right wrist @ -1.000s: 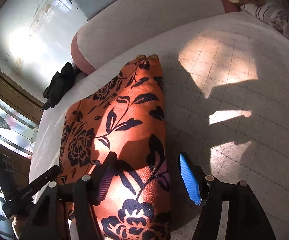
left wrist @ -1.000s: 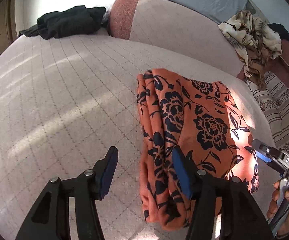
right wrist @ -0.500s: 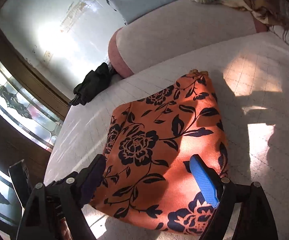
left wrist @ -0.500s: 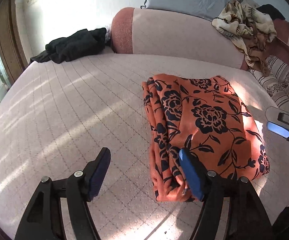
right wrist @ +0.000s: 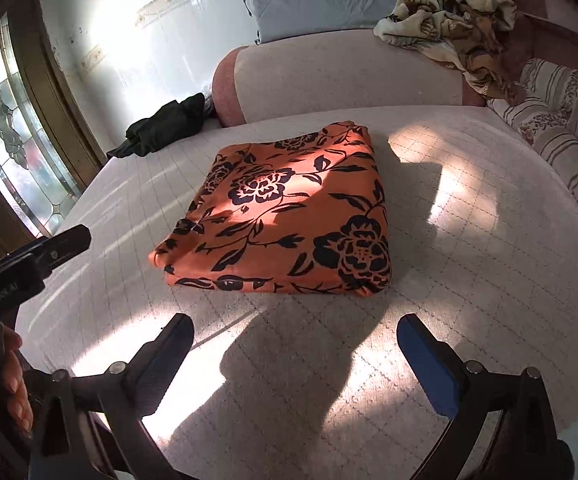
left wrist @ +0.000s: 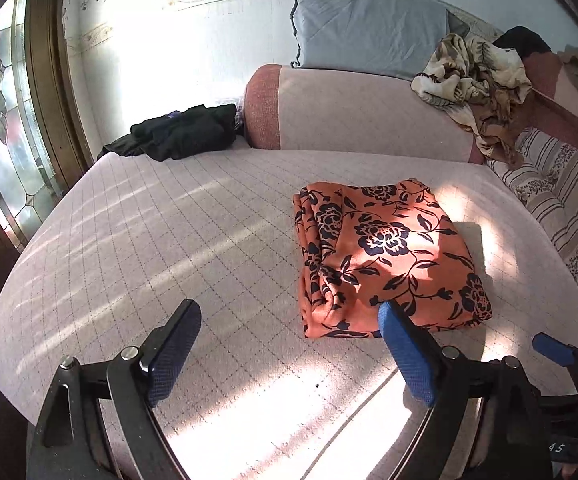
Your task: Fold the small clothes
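While both jaws gape empty, folded orange floral garment [right wrist: 285, 216] lies ahead on mattress [right wrist: 469, 280], untouched.

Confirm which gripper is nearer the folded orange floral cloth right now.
Left. The left gripper has its right finger tip overlapping the near edge of the folded orange floral cloth. The right gripper sits back, with bare bed cover between it and the cloth.

The orange cloth [right wrist: 289, 216] looks smooth with a slight sheen, and the mattress [left wrist: 169, 240] is matt quilted fabric. The left gripper [left wrist: 289, 344] has matt black plastic arms, textured blue pads [left wrist: 407, 360] and shiny metal pins.
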